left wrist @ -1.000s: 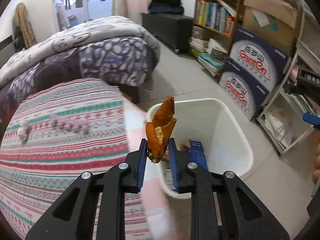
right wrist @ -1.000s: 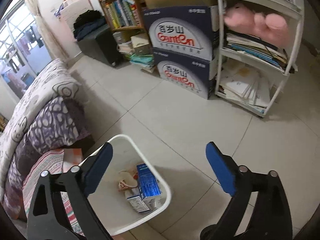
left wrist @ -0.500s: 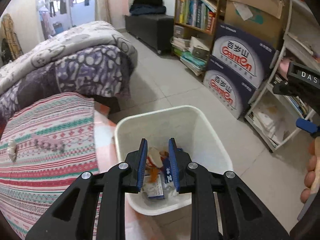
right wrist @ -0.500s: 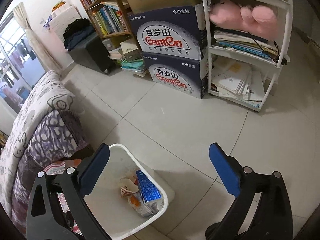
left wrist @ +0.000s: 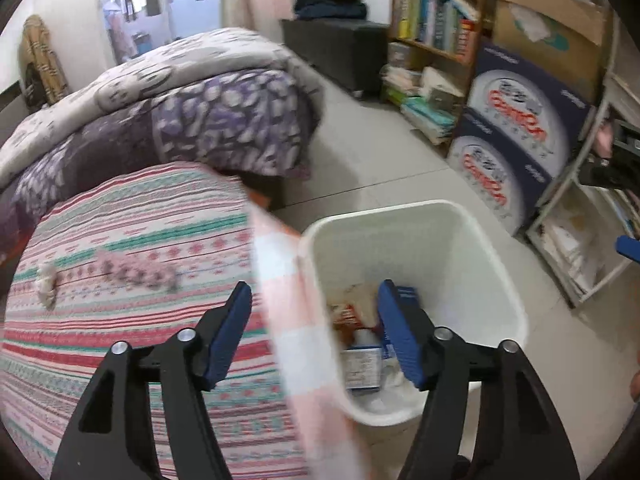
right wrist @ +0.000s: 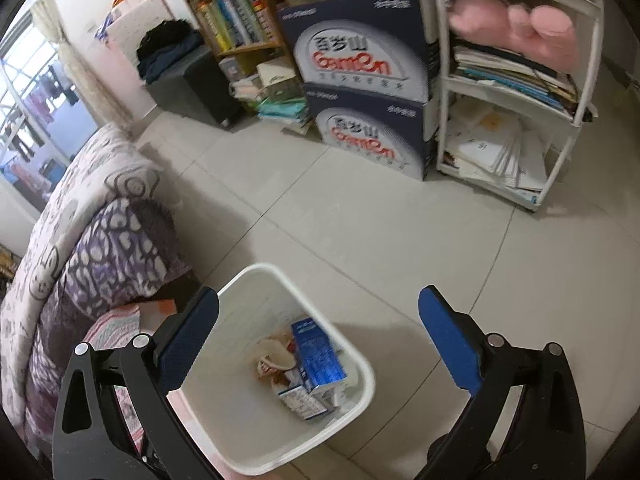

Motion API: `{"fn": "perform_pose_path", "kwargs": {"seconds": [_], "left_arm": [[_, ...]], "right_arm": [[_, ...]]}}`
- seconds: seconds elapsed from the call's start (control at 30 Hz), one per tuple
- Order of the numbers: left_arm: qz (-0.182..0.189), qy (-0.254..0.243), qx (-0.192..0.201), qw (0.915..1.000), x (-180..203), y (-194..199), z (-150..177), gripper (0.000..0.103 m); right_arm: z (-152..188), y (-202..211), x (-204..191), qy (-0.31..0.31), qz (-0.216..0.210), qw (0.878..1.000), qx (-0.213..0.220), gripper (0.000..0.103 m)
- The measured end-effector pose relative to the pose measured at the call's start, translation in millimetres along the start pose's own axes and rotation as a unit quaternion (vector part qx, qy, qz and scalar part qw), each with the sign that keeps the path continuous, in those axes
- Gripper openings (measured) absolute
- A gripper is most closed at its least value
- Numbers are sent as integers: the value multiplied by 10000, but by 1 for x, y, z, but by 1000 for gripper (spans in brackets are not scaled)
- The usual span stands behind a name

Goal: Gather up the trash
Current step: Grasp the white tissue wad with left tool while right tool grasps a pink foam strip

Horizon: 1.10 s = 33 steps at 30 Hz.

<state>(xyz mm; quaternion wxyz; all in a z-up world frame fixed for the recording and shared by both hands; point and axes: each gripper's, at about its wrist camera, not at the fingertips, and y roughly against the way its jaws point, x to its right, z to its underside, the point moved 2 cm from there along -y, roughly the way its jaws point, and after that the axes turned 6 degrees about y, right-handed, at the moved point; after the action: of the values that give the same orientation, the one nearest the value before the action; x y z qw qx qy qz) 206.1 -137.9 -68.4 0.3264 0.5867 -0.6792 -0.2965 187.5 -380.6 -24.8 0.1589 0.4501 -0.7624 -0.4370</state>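
A white plastic trash bin (left wrist: 472, 240) stands on the tiled floor beside a table with a striped cloth (left wrist: 132, 240). It holds a blue carton (right wrist: 318, 354), a small box (left wrist: 362, 364) and crumpled scraps. My left gripper (left wrist: 314, 304) is open and empty, above the bin's left rim. My right gripper (right wrist: 318, 312) is open and empty, high over the bin (right wrist: 256, 432). On the cloth lie a pink crumpled scrap (left wrist: 136, 272) and a small whitish scrap (left wrist: 46, 280).
A bed with a purple and grey quilt (left wrist: 180, 112) lies behind the table. Stacked blue cartons (right wrist: 360, 92), a bookshelf (left wrist: 432, 28) and a white rack (right wrist: 516, 92) with papers and a pink plush toy line the far side. Bare tiled floor (right wrist: 400, 232) lies between.
My left gripper let go of the orange peel over the bin, then opened wide and shifted left toward the table. My right gripper stayed open and drew a little closer above the bin.
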Motion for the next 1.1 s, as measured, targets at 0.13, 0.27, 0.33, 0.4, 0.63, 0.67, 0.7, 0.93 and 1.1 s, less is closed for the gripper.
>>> {"fn": "perform_pose_path", "kwargs": {"seconds": [0.13, 0.27, 0.33, 0.4, 0.63, 0.67, 0.7, 0.93, 1.1], "left_arm": [[-453, 145, 11, 9989, -47, -7, -1, 77], [-839, 309, -110, 9959, -94, -17, -2, 78], [-1096, 429, -114, 9930, -125, -22, -2, 78], [-1309, 515, -119, 9900, -151, -24, -1, 78], [-1995, 899, -151, 9756, -258, -33, -12, 78], [-2075, 959, -199, 9733, -274, -37, -13, 78], [-2150, 1025, -238, 9709, -290, -40, -13, 78], [-2244, 1154, -389, 9669, -358, -66, -10, 78], [-2015, 744, -555, 9751, -370, -88, -5, 78]], "right_arm": [[13, -4, -30, 284, -73, 9995, -97, 96], [29, -13, -61, 587, -153, 9977, -290, 96], [38, -17, -76, 736, -183, 9964, -378, 96], [46, -21, -90, 921, -177, 9947, -427, 96], [79, -33, -142, 2081, -82, 9773, -386, 96], [83, -35, -150, 2282, -76, 9730, -326, 96], [88, -37, -159, 2510, -94, 9676, -264, 96], [134, -51, -245, 3968, -948, 9129, -91, 96], [165, -61, -318, 4739, -1863, 8602, -271, 96]]}}
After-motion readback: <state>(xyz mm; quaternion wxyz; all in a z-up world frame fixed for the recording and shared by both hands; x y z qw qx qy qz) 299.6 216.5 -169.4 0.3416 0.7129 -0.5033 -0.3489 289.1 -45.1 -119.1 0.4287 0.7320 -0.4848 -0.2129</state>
